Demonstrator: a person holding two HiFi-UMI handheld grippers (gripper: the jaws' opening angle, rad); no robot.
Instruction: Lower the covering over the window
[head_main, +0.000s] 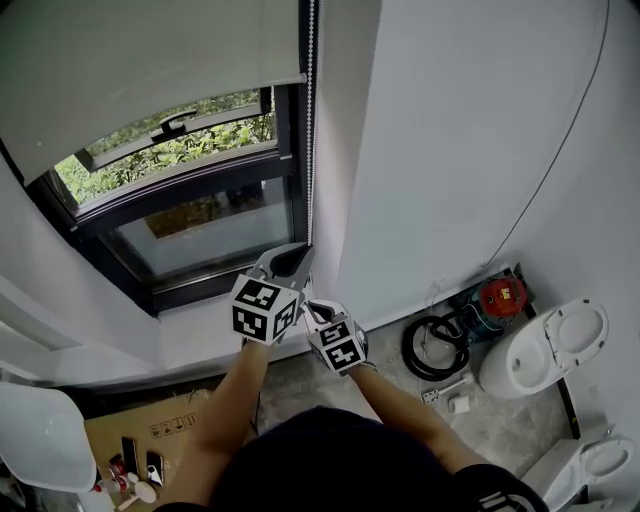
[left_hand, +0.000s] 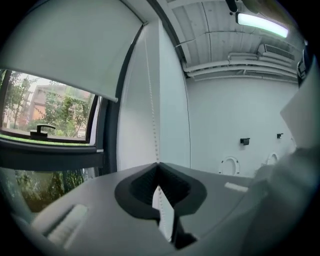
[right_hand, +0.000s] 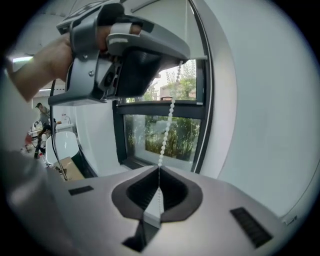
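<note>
A white roller blind (head_main: 150, 70) covers the upper part of the dark-framed window (head_main: 200, 225); its lower edge hangs above the window handle. A white bead chain (head_main: 311, 120) drops along the frame's right side. My left gripper (head_main: 288, 262) is shut on the chain, which enters its closed jaws (left_hand: 158, 164) from the blind (left_hand: 65, 50) above. Just below it, my right gripper (head_main: 316, 306) is shut on the same chain (right_hand: 167, 130). In the right gripper view the chain runs down from the left gripper (right_hand: 177, 61) into the right gripper (right_hand: 159, 169).
A white wall (head_main: 450, 150) stands right of the window, with a sill (head_main: 200, 320) below. On the floor lie a black hose coil (head_main: 435, 345), a red device (head_main: 500, 297), white toilets (head_main: 555, 345) and a cardboard box (head_main: 150, 435).
</note>
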